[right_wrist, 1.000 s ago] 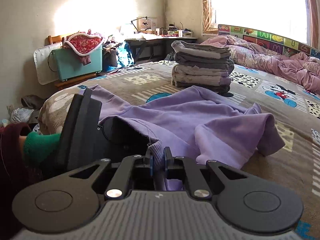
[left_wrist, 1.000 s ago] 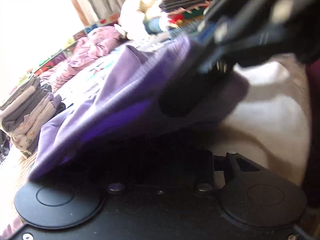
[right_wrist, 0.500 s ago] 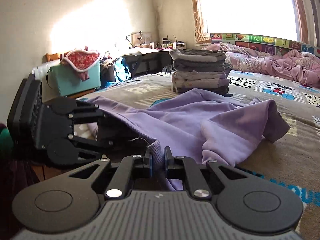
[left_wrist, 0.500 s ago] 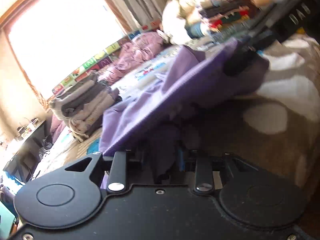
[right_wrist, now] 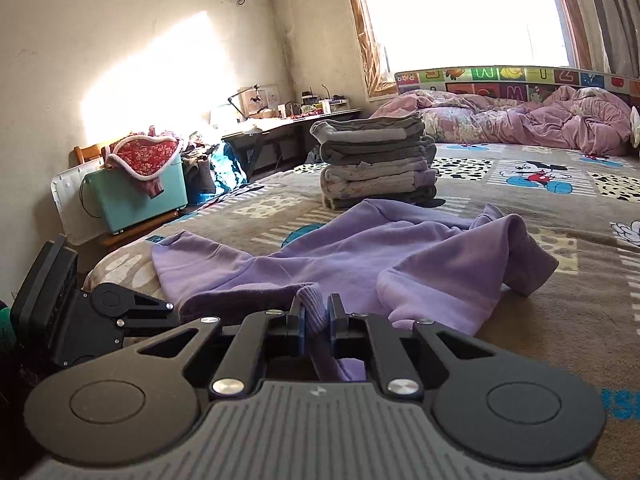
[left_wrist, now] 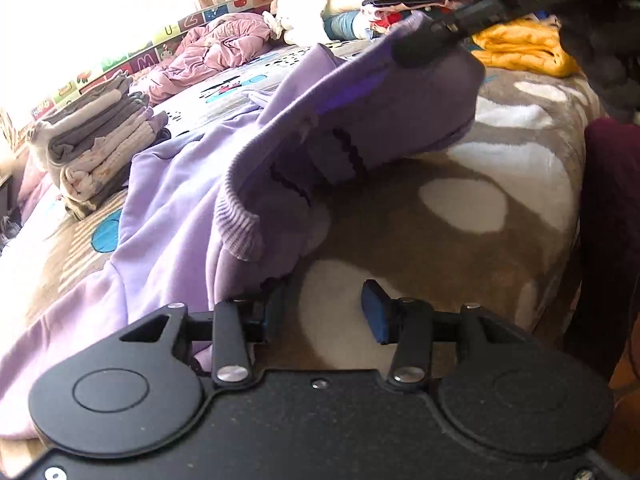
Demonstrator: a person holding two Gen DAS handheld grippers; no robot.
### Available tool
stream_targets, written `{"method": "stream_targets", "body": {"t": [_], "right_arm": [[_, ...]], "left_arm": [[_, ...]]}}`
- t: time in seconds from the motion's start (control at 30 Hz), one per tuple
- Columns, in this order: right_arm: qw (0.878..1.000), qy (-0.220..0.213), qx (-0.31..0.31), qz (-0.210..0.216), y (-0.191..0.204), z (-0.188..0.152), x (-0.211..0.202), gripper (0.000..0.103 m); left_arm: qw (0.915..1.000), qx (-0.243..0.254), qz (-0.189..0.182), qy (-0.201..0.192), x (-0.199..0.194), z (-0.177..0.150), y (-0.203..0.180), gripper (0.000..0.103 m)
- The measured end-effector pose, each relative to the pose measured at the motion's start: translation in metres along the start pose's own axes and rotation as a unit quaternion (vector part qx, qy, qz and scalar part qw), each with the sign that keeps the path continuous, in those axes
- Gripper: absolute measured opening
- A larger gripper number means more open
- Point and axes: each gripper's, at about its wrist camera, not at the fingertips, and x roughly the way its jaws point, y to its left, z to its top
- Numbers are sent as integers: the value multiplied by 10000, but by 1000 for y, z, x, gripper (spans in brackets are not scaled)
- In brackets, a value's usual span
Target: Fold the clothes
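A purple sweatshirt [right_wrist: 360, 256] lies spread on the patterned bed cover [right_wrist: 560, 320]. My right gripper [right_wrist: 316, 316] is shut on its ribbed hem, which bulges up between the pads. In the left wrist view that gripper [left_wrist: 424, 46] holds the hem lifted at the upper right. My left gripper [left_wrist: 322, 314] is opening with nothing between its jaws; only bed cover [left_wrist: 460, 208] shows in the gap. The ribbed edge of the sweatshirt [left_wrist: 180, 200] hangs just in front of its left finger. In the right wrist view the left gripper [right_wrist: 136, 312] sits low at the left, beside the hem.
A stack of folded clothes [right_wrist: 376, 164] stands on the bed beyond the sweatshirt. A pink duvet [right_wrist: 520, 120] is bunched under the window. A yellow garment [left_wrist: 520, 48] and a clothes pile lie far right. A teal box [right_wrist: 136, 196] sits beside the bed.
The left gripper held purple fabric half a second ago; now its jaws are apart and the fabric has slipped out. The right gripper keeps its hold on the hem.
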Motion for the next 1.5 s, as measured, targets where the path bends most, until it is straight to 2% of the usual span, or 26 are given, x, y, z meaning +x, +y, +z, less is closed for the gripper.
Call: {"method": "stream_targets", "body": {"t": [0.13,0.17,0.2,0.23,0.27,0.3,0.37,0.47,0.53,0.77,0.87,0.9,0.93,1.0,1.03,1.07,1.1,1.13,1.2,1.23,1.27,1.3,1.37,1.4,1.43,1.5], "right_arm": [[9998,92,-188,-57,10,-4,7,13],[9997,16,-199,-122,11,-2,6,13],[9995,-93,-235,-181,12,1,3,13],[9991,-206,-308,-217,15,4,0,12],[9984,-319,-381,-254,17,7,-3,12],[9975,-386,-527,-274,21,10,-5,12],[9948,-273,-951,-246,34,9,-8,12],[9904,-1,-1350,-293,44,-7,-5,12],[9873,198,-1546,-297,51,-23,0,11],[9832,372,-1704,-534,63,-51,10,11],[9773,334,-2050,-415,76,-57,1,14],[9750,317,-2177,-307,80,-59,-3,26],[9715,282,-2339,-248,85,-62,-7,47],[9605,232,-2758,-287,94,-69,-13,70],[9534,319,-2978,-370,96,-72,-10,78],[9456,405,-3197,-453,98,-75,-8,79],[9355,526,-3447,-577,100,-79,-3,77],[9243,655,-3694,-708,101,-82,6,66],[9189,853,-3781,-733,95,-77,20,48],[9202,987,-3724,-692,90,-71,26,38],[9232,1161,-3612,-617,83,-62,33,27],[9257,1333,-3498,-541,77,-54,40,11],[9482,1491,-2782,-356,51,-19,51,11],[9553,1393,-2562,-499,38,1,55,11],[9580,1236,-2473,-762,27,22,60,11],[9541,460,-2748,-1101,32,43,45,11]], "left_arm": [[9941,-972,-483,89,23,19,33,45],[9919,-1203,-419,-6,26,25,42,45],[9920,-1231,120,-258,23,31,47,28],[9864,-852,1160,-797,11,37,39,15],[9692,-490,2014,-1332,-1,42,33,6],[9632,-313,1979,-1791,-13,39,28,17],[9803,-340,1427,-1323,-9,33,27,47],[9909,579,1073,-578,-6,8,5,46],[9879,1150,1020,-189,-11,-7,-6,47],[9829,1147,1369,-452,-63,-8,6,46],[9742,1424,1636,-626,-70,-9,-3,61],[9713,1573,1672,-617,-69,-8,-7,62],[9684,1734,1689,-596,-67,-8,-11,62],[9632,2154,1551,-431,-57,-11,-19,65],[9600,2242,1647,-321,-47,-11,-20,65],[9565,2329,1742,-211,-36,-11,-20,65],[9539,2393,1807,-120,-27,-11,-20,65],[9567,2339,1729,-125,-24,-7,-16,65],[9673,2096,1421,-170,-19,4,-2,57],[9745,1953,1097,-96,-14,14,10,47],[9805,1808,772,-22,-9,23,22,29],[9848,1680,431,83,-3,33,34,22],[9829,1732,-150,606,20,54,64,13],[9803,1847,43,705,28,66,75,10],[9793,1911,571,348,20,80,76,10],[9665,1993,1563,-423,2,103,77,9]]}}
